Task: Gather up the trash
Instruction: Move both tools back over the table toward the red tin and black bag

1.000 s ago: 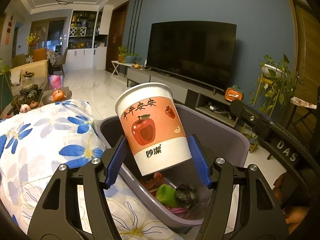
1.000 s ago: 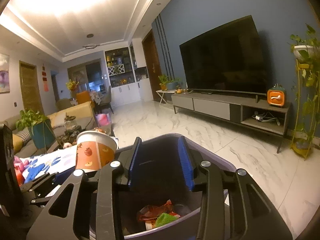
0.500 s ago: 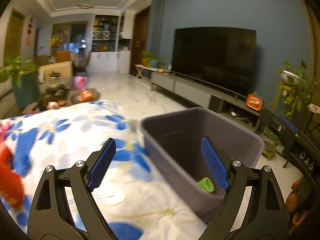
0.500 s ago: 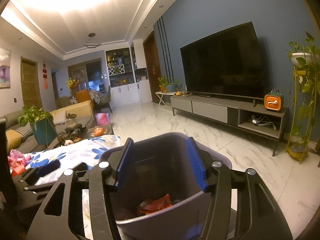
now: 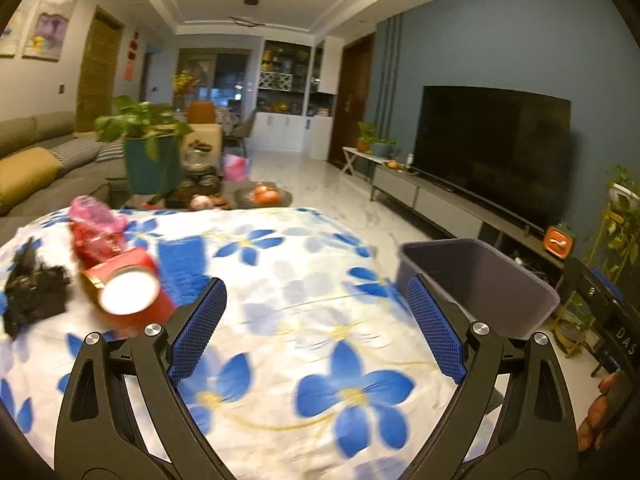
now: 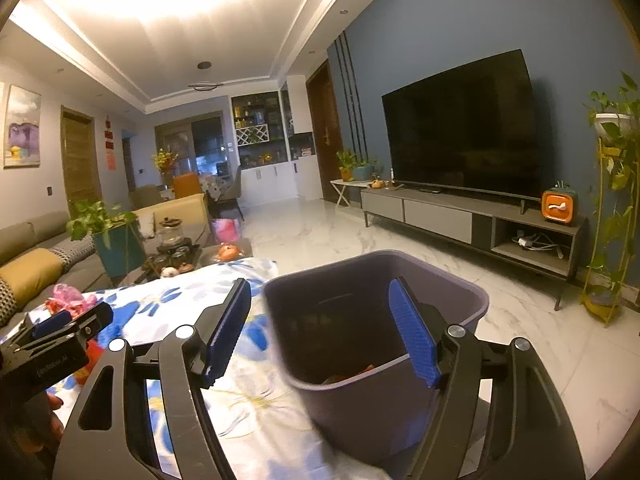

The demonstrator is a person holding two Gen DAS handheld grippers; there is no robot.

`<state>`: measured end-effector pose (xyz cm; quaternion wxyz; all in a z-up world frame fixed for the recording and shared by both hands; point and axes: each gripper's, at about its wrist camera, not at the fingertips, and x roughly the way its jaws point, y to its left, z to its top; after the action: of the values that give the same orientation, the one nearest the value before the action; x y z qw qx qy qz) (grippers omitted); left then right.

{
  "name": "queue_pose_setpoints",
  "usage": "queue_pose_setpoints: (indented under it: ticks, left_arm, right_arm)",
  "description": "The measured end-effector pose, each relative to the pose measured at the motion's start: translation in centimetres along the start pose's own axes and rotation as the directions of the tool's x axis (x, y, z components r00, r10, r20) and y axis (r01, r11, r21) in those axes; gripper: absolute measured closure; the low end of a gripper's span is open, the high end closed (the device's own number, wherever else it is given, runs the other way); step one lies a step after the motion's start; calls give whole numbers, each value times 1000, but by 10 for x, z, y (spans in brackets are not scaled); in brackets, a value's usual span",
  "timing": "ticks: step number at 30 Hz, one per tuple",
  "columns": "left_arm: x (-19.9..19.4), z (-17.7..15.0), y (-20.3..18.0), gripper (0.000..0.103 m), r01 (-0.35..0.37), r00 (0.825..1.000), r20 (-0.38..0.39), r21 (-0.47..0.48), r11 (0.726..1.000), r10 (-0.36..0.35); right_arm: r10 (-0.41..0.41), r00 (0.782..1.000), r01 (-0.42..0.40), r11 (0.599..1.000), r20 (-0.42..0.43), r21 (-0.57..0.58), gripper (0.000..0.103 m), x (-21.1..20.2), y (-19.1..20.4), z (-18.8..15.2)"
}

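While both jaws gape empty, red cup point(image 5: 128, 300) lies sideways, mouth facing camera

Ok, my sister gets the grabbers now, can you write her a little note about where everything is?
Left gripper: open, nothing in it, over the flowered cloth.
Right gripper: open, empty, at the grey bin, which sits at the cloth's right end.
Done: some trash lies at the bottom of the bin; it is too hidden to name.
Left: on the cloth's left side, a red box with a white round end, a red and pink wrapper behind it, and a crumpled black thing.
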<state>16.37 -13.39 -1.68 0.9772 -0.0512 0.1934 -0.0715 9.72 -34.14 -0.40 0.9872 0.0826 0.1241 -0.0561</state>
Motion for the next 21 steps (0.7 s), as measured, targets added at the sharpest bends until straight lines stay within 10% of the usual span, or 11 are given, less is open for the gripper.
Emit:
queue_pose_setpoints:
  ticks: [21]
  left_arm:
    - [-75,-20,139,13,-251,968,-1,-93,963,252]
  right_arm:
    - [196,977,-203,975,-78,-86,28,-18,132,-30]
